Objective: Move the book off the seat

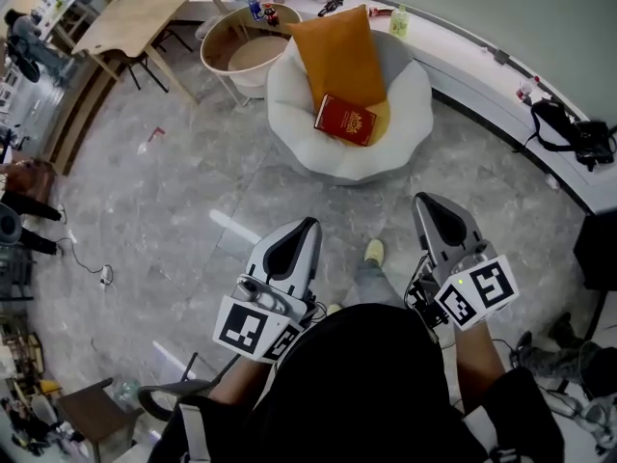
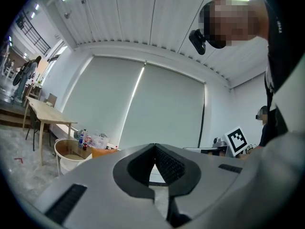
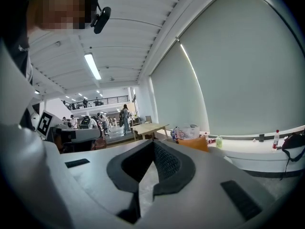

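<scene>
While red book (image 1: 345, 120) lies in seat (image 1: 405, 114) on orange cushion (image 1: 337, 56), left gripper (image 1: 305, 228), right gripper (image 1: 425, 203), fingers clenched empty

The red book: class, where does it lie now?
Head view, top centre: the red book lies on the white seat, against the orange cushion.

A black top (image 1: 376, 384) fills six o'clock; a pale shoe (image 1: 374, 251) shows just above; left gripper (image 1: 307, 228) at seven, right gripper (image 1: 426, 203) at five, both pale grey shells with black ribbed pads (image 2: 169, 165); each bears a black-and-white marker cube (image 1: 243, 328); the right one shows a green light.
</scene>
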The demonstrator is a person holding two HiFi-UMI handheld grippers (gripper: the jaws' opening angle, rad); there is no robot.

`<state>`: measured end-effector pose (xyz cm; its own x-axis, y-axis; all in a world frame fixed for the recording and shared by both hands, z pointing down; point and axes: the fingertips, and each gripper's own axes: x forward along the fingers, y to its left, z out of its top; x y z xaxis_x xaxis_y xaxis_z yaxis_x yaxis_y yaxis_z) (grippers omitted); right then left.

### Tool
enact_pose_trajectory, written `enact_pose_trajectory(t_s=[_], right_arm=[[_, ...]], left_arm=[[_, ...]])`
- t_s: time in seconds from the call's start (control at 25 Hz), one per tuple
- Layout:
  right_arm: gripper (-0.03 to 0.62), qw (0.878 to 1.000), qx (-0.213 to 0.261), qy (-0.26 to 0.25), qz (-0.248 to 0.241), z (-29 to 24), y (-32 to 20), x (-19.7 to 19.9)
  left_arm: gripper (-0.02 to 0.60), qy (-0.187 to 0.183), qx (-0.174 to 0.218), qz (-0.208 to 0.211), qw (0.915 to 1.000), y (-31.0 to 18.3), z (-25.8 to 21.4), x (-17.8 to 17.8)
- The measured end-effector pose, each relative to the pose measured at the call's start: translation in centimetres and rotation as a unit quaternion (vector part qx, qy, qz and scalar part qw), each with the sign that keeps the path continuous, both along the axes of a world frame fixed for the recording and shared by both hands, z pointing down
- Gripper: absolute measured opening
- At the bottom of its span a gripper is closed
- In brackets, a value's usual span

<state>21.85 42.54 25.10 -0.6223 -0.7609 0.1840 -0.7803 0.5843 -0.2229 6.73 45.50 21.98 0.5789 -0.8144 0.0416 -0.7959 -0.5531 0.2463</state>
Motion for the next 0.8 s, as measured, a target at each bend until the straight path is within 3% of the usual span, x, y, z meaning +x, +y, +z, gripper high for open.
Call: enact_pose_trajectory(t_s=[0.8], right_arm=[[0.009,1.000,0.007,-0.003,-0.024,-0.4,-12.8,5.7]], left_arm=[[0.011,-0.015,0.002,-0.017,0.9997,-13.7,-0.9,6.5]])
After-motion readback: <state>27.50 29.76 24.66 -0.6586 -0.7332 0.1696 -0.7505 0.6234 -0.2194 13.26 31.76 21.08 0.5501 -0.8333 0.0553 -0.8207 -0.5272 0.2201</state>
